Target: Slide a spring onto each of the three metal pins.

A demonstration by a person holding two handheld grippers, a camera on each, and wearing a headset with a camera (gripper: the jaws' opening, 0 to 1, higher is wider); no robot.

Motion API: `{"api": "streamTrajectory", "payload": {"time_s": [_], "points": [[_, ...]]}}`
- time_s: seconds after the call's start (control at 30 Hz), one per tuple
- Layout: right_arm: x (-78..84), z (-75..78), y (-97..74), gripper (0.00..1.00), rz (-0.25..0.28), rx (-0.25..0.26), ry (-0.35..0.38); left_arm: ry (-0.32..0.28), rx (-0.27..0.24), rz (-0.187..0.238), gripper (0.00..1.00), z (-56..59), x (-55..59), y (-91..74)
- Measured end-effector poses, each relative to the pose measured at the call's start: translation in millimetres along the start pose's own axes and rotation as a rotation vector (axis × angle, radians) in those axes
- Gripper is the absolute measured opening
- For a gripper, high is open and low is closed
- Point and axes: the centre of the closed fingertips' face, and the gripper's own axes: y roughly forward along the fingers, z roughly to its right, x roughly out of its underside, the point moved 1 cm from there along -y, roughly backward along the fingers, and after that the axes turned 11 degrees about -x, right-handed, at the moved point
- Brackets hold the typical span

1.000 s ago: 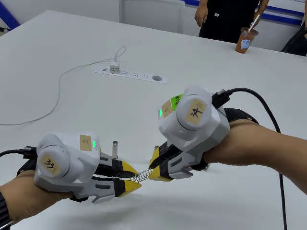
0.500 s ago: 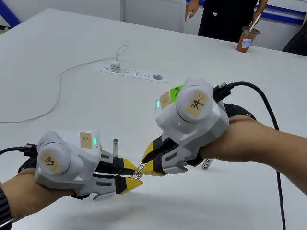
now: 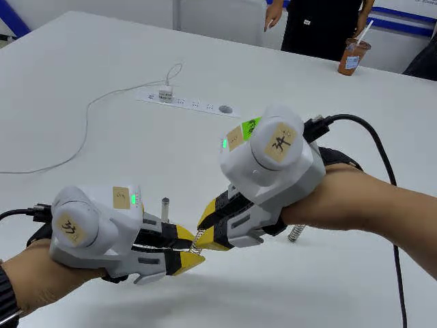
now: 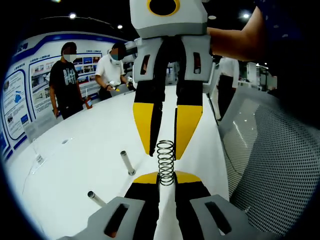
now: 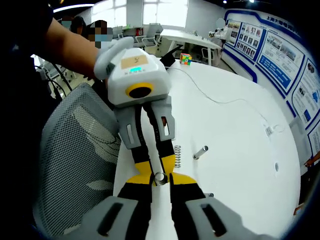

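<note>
1. The spring (image 4: 165,162) is being held in the air between the two grippers, just above the table (image 3: 102,157). It is not yet on any pin.
2. Left gripper (image 4: 165,178): the spring's near end is being pinched between the jaws.
3. Right gripper (image 4: 164,153): the spring's far end is being flanked closely by the tips. Whether it is actually being clamped can't be told.
4. Judged step: the spring is being passed or re-gripped ahead of threading. One grip should be confirmed firm before the other is opened, otherwise the spring is likely to be flicked away.
5. The spring is best gripped at one end only, lightly, so the bore and most coils are left free and aren't crushed.
6. Two bare pins, pin A (image 4: 127,162) and pin B (image 4: 96,198), are standing on the table, well apart from the spring. The spring's axis should be lined up with the chosen pin before it is lowered.
7. A second spring (image 3: 295,232) is lying by the right wrist. Whether it is already on a pin can't be told.
8. Pose: both hands are being held low, with the grippers pointed at each other and the tips almost meeting. The left gripper is being held roughly level from the lower left. The right one is being angled down and inward from the right.
</note>
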Motion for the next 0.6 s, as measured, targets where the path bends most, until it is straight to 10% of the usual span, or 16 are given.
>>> {"api": "streamTrajectory", "payload": {"time_s": [0.6], "points": [[2.2, 1.2, -0.1, 0.12, 0.016, 0.011, 0.003, -0.034, -0.012, 0.015, 0.10, -3.0, -2.3, -0.3]]}}
